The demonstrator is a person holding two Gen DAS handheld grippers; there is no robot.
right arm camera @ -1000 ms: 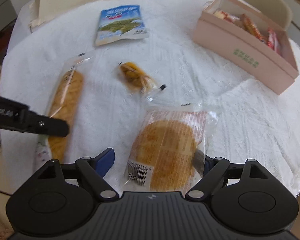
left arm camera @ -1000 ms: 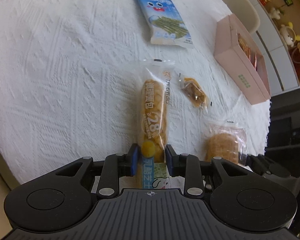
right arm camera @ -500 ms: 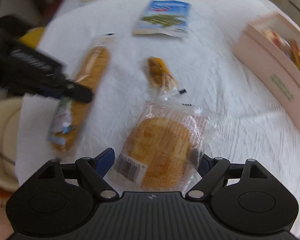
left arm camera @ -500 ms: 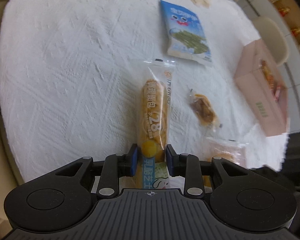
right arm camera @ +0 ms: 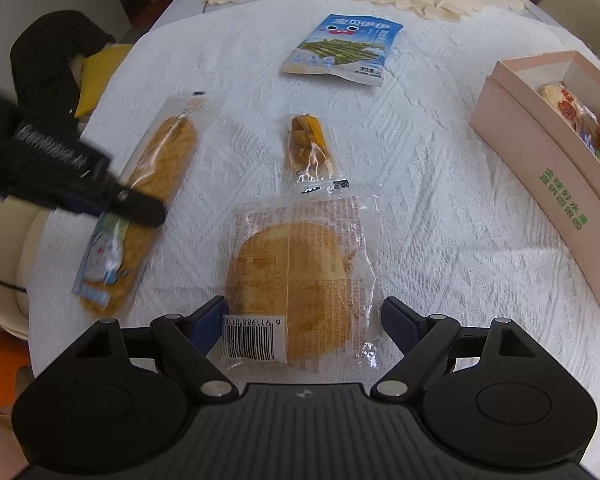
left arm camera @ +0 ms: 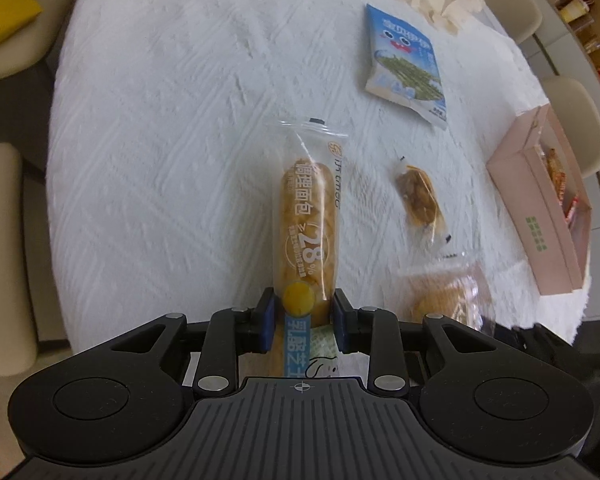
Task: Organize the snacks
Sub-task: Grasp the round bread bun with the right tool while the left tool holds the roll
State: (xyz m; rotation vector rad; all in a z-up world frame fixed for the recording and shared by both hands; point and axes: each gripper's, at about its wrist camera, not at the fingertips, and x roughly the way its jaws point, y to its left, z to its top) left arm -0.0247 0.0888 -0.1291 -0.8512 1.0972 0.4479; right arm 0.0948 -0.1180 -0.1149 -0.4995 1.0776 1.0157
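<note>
Currently the long clear-wrapped bread stick (left arm camera: 308, 224), soft and crushable, is clamped at its near end by the left tongs (left arm camera: 303, 314) near the desk's (left arm camera: 160, 128) near edge; the right tongs (right arm camera: 302, 320) are spread around the round clear-wrapped bun (right arm camera: 296, 272), untouched.

White textured tablecloth (right arm camera: 440, 220) bearing blue seaweed snack bag (right arm camera: 342, 50), small wrapped pastry (right arm camera: 308, 146), pink box (right arm camera: 548, 172).

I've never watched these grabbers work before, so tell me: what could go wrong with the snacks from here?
The left gripper pinches the long bread pack near one end, so the free end might sag or slip out. The right gripper straddles the round bun pack with its jaws still wide; closing hard might squash the soft bun. The pink box already holds snacks, so room could be tight.
</note>
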